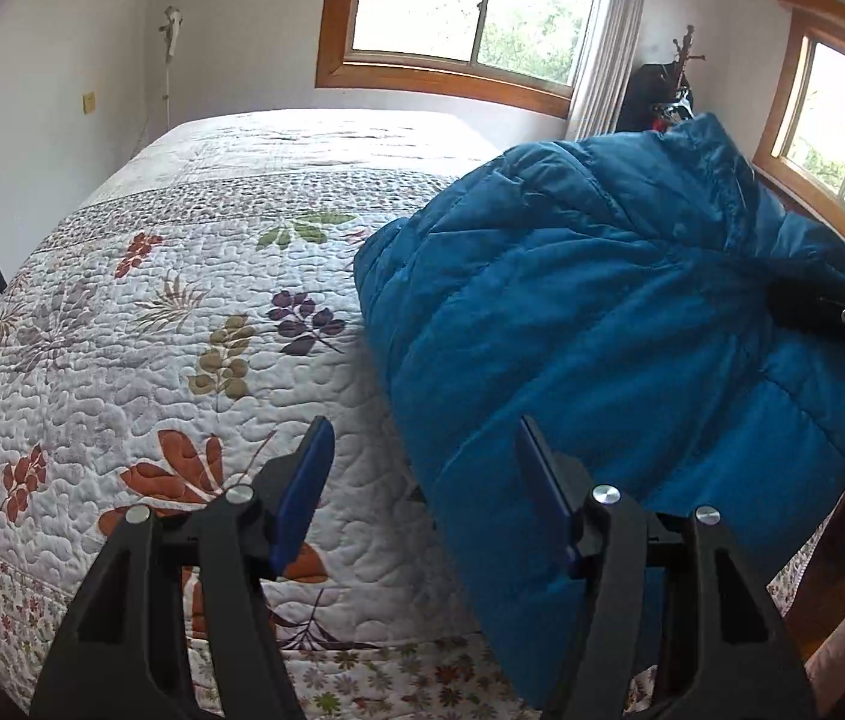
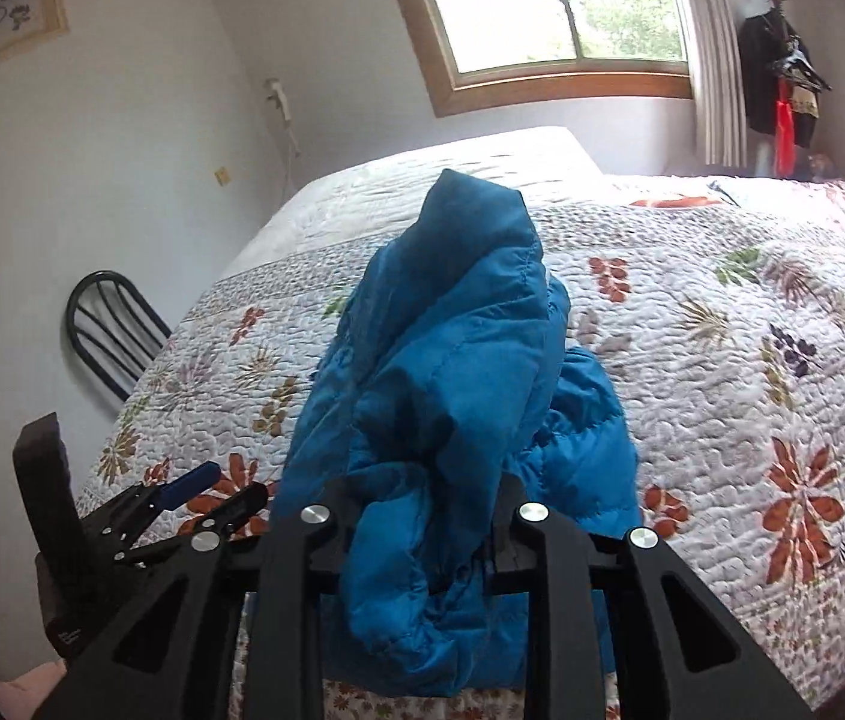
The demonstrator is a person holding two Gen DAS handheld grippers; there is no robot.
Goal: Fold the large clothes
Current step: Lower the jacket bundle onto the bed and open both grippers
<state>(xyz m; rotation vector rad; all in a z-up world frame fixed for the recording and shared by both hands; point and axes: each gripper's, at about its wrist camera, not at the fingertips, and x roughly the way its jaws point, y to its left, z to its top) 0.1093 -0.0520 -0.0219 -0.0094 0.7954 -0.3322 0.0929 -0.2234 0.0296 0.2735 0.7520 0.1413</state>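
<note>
1. Blue puffer jacket (image 2: 452, 372), centre frame, bunched above the bed (image 2: 722, 360); right hand-held gripper (image 2: 422, 516) clamped on its fabric.
2. Left hand-held gripper (image 1: 422, 492), lower frame, jaws apart, empty.
3. Risk: slick padding slips from a one-sided grip, so the jacket sags w/o support.
</note>
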